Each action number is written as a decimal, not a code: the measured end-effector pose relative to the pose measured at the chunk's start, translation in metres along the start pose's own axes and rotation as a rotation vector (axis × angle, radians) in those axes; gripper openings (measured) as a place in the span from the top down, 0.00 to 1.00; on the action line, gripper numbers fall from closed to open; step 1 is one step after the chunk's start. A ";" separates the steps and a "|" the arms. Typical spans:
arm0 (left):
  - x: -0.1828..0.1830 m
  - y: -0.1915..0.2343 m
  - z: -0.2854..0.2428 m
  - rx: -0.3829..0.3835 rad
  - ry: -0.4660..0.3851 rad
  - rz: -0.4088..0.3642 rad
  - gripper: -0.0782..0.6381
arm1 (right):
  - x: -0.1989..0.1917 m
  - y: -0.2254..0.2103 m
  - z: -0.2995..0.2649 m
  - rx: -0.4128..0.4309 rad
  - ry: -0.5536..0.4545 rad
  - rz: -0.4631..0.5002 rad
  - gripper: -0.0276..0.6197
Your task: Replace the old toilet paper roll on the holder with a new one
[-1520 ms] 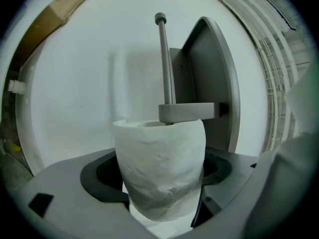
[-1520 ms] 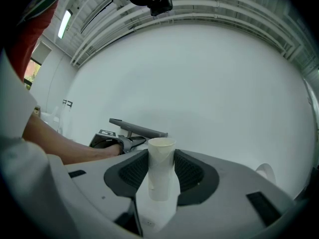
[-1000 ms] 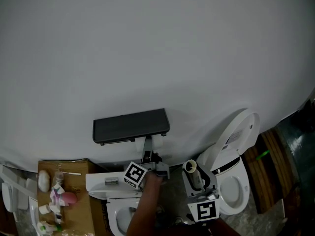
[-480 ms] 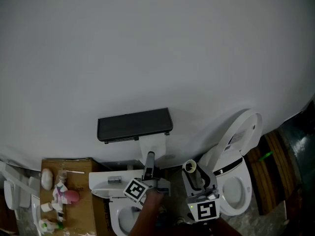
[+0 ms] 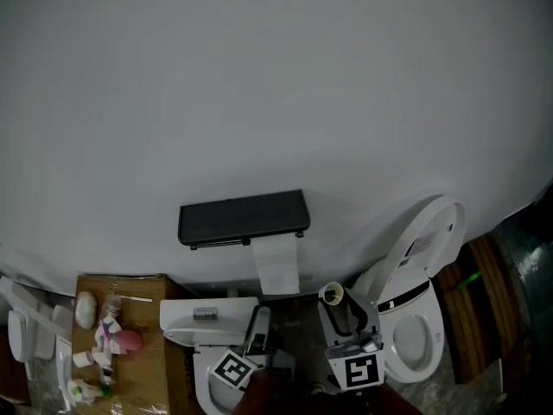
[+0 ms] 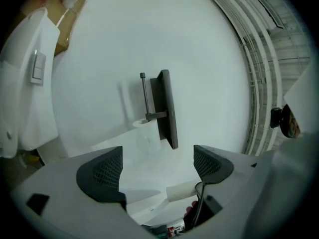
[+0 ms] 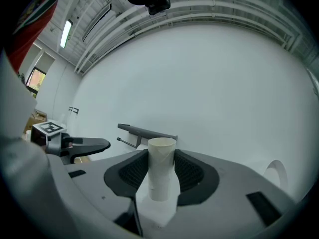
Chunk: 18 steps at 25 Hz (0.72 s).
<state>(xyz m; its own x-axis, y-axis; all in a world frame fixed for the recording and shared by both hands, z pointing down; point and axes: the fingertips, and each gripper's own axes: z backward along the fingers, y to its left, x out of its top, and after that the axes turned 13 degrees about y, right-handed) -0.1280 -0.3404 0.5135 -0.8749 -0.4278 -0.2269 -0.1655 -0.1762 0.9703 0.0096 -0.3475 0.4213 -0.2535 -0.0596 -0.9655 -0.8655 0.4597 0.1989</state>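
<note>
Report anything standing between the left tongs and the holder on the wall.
Only a loose white paper sheet hanging from the holder, in the gap toward the open left tongs. Nothing else visible stands there.

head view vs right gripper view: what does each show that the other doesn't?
Head view only: the toilet bowl and seat, toiletries on the cardboard box, the marker cube on the right gripper. Right gripper view only: its pads pressing both sides of the cardboard tube, plus ceiling pipes. Both: the dark holder on the wall, the tube, the left gripper.
</note>
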 end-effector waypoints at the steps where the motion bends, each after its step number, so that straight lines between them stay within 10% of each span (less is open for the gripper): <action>1: 0.000 0.002 0.009 0.016 -0.007 0.001 0.27 | 0.000 0.001 0.000 0.002 0.001 0.001 0.69; 15: 0.027 -0.025 0.040 -0.033 -0.139 -0.018 0.27 | 0.002 0.017 -0.002 0.037 0.004 0.022 0.69; 18: 0.030 -0.027 0.044 0.008 -0.169 -0.053 0.52 | 0.003 0.019 -0.001 0.040 0.002 0.008 0.69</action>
<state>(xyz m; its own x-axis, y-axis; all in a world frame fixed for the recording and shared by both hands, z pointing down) -0.1702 -0.3096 0.4844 -0.9289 -0.2627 -0.2609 -0.2162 -0.1871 0.9583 -0.0079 -0.3400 0.4228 -0.2614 -0.0569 -0.9635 -0.8451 0.4957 0.2000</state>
